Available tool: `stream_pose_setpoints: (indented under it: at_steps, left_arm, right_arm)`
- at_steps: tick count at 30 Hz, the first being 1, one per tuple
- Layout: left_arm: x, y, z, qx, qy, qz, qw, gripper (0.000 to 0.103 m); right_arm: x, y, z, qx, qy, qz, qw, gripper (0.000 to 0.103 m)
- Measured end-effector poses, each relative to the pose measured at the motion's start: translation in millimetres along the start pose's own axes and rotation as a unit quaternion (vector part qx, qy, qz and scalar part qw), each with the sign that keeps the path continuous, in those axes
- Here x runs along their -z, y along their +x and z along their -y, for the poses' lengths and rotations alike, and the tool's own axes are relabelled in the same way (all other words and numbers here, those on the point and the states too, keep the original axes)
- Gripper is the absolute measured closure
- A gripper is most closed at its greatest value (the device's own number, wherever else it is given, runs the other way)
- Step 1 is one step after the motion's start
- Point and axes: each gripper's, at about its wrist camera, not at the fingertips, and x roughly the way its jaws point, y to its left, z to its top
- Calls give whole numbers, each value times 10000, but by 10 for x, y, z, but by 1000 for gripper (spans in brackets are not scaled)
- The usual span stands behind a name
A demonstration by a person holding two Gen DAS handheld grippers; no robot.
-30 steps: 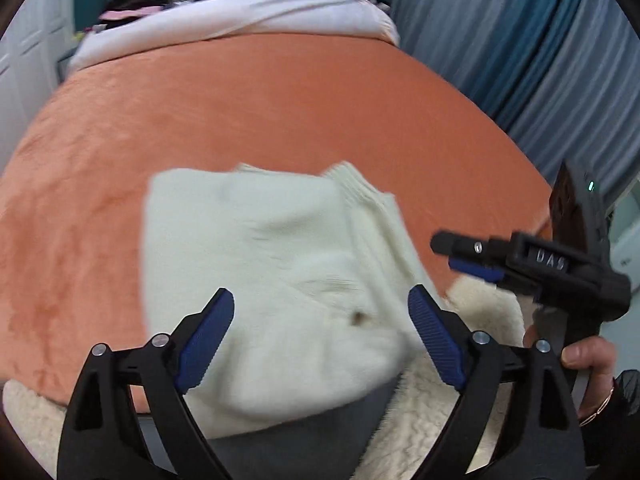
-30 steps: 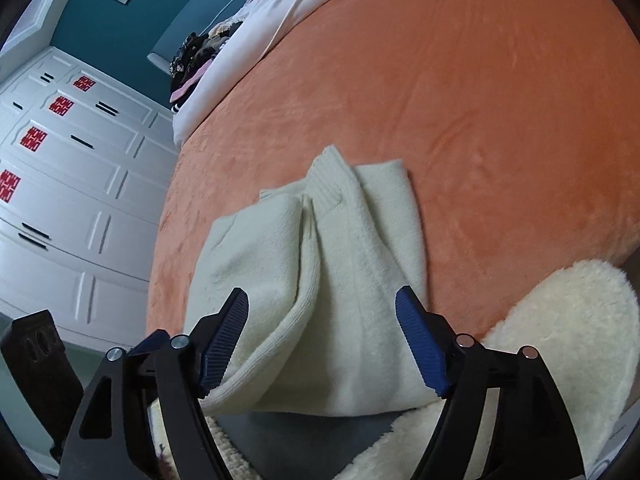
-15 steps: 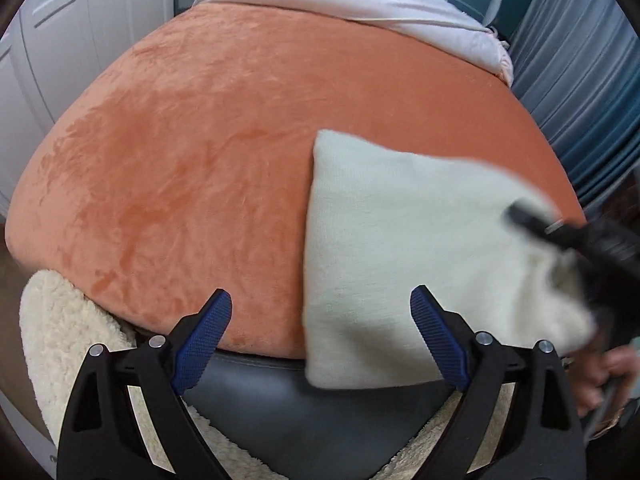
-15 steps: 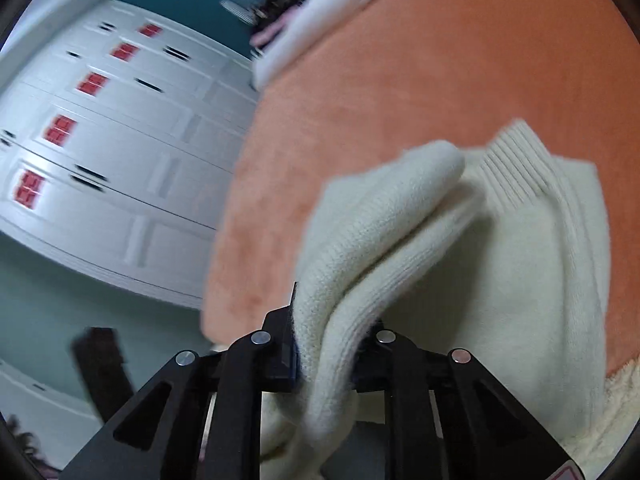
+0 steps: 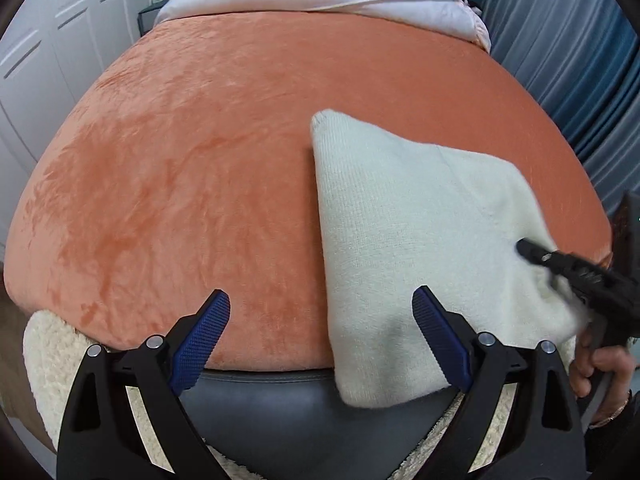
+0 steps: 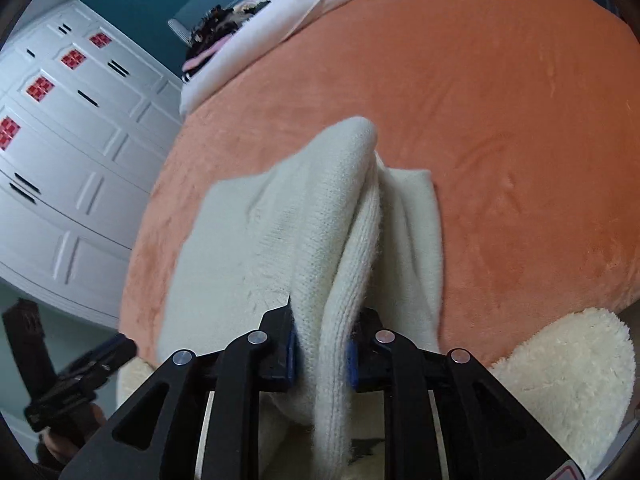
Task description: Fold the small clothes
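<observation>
The cream knit sweater (image 5: pixel 420 240) lies folded on the near right part of the orange bed cover (image 5: pixel 200 180), its near edge hanging over the dark bed edge (image 5: pixel 272 396). The right gripper (image 6: pixel 320 356) has its 2 fingers (image 6: pixel 290 354) clamped on a thick bunched fold of the sweater, the pads pressing the knit from both sides while the jaws ease very slightly apart. The left gripper (image 5: pixel 320 344) hovers above the near bed edge with its fingers (image 5: pixel 200 340) spread wide and nothing between them; its right finger overlaps the sweater's near corner in view. A fluffy white rug (image 6: pixel 568 380) lies below the bed, with white wardrobe doors (image 6: pixel 60 152) to the left.
</observation>
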Motion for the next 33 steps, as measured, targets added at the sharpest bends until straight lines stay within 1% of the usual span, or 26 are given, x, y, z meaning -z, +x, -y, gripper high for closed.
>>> stream_pose_setpoints:
  at_steps: [1,2,4,5,7,8,9,10,11,12,14,15,16,17,18,19,21,22,23,24,25,26,27,28,30,33]
  left_arm:
    - [-14,60,35,-26,46,-63,10000,13]
    - [-26,109,67,-69,81,-114,9999,13]
    - [-48,204,128,-207,197,-184,9994,13]
    - [-50,236,159,-298,233,-186,9991,13]
    - [-58,242,187,-324,244,-100,9991,13]
    - [-59,257,203,-305,272,-110,9991,13]
    - [-59,276,218,-329,301,-129,9989,13]
    - [-57,285,230,-356,318,-118,9988,13]
    - [-58,291,238,-364,335,-99,9987,13]
    - [-59,297,242,-379,347,-98,9986,13]
    - [-62,298,243,-390,335,-105,9986,13]
    - [-63,299,244,-397,353,-109,9985,13]
    - [-64,300,248,-416,368,-110,9984,13]
    - [-67,302,257,-470,383,-110,9981,13]
    - [-69,301,253,-534,412,-112,9977,13]
    - [-72,298,245,-564,422,-104,9975,13]
    - [-73,297,244,-564,418,-126,9975,13]
    - [-73,304,249,-542,418,-140,9976,13]
    - [-73,308,262,-513,428,-144,9977,13]
    - [-70,311,284,-506,451,-147,9976,13]
    - [-67,325,310,-528,495,-161,9972,13]
    - [-64,347,335,-520,560,-193,9969,13]
    - [-58,370,360,-497,599,-236,9967,12]
    - [-52,386,383,-502,632,-265,9964,11]
    - [-35,370,431,-658,731,-183,9950,11]
    - [-38,358,439,-741,831,-100,9937,11]
  right_arm:
    - [32,197,75,342,-43,-295,9990,83]
    - [57,318,124,456,18,-525,9976,83]
    - [27,205,124,200,204,-414,9987,81]
    - [7,111,93,205,228,-302,9991,77]
    - [-26,-130,-28,438,155,89,9989,72]
    - [6,-241,-102,437,43,251,9987,63]
    - [-2,-285,-133,346,-4,325,9989,47]
    - [-1,-309,-167,191,-22,352,9992,41]
    - [-9,-256,-196,28,-16,310,9995,38]
    - [-36,-215,-181,-68,-10,222,9997,38]
    - [-6,13,-128,192,-29,-65,9998,38]
    - [12,117,-52,343,-44,-203,9992,44]
    - [75,197,-40,451,-64,-284,9986,55]
    - [120,251,-75,428,-134,-323,9985,83]
    - [91,240,-147,471,-254,-294,9981,88]
    - [43,129,-220,348,-365,-143,9986,89]
    - [-49,-216,-292,-62,-379,375,9986,93]
    - [-102,-389,-308,-212,-349,589,9974,93]
    - [-138,-479,-277,-251,-329,718,9966,93]
    - [-153,-493,-240,-217,-356,719,9965,93]
    - [-143,-404,-197,1,-428,603,9973,93]
    - [-112,-232,-127,355,-540,378,9972,93]
    - [-41,23,-65,670,-618,13,9958,93]
    - [41,293,59,822,-558,-387,9943,93]
    - [58,251,108,703,-308,-270,9967,92]
    - [-6,-40,13,717,-160,36,9973,89]
